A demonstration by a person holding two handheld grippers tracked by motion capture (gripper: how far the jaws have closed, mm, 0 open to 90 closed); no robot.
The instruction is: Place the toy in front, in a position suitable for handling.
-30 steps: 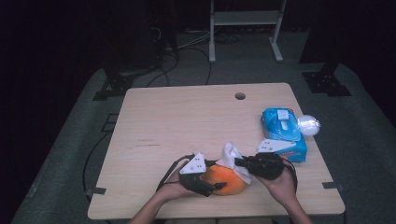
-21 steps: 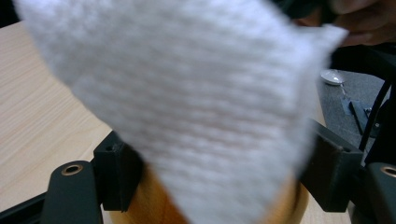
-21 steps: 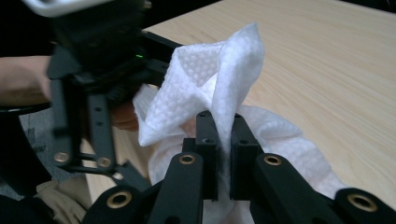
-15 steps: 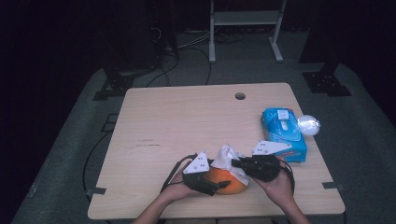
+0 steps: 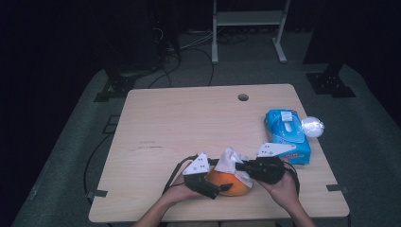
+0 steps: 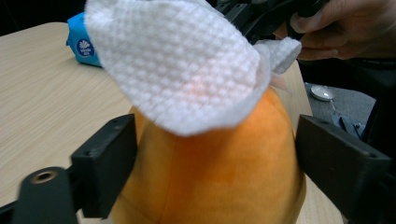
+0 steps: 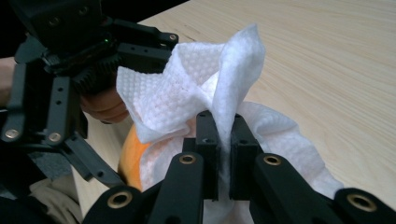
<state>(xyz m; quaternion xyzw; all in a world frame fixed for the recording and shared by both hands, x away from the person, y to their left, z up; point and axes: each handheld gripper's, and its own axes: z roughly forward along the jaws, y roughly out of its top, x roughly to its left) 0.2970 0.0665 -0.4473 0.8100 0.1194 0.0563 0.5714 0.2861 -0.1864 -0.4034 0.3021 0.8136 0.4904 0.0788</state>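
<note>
Left claw [image 6: 210,154] just widened around orange fruit [image 6: 210,177] (wipe [image 6: 177,65] draped).

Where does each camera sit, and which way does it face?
High view: above the person's side, looking forward and down on the table; both hands with the left tongs and right tongs show.
Left gripper view: on the left tongs, looking along its jaws, which flank the orange ball; the right hand shows behind.
Right gripper view: on the right tongs, shut on the wipe; the left tongs stand at left.
Shared: all three show ball and wipe.
</note>
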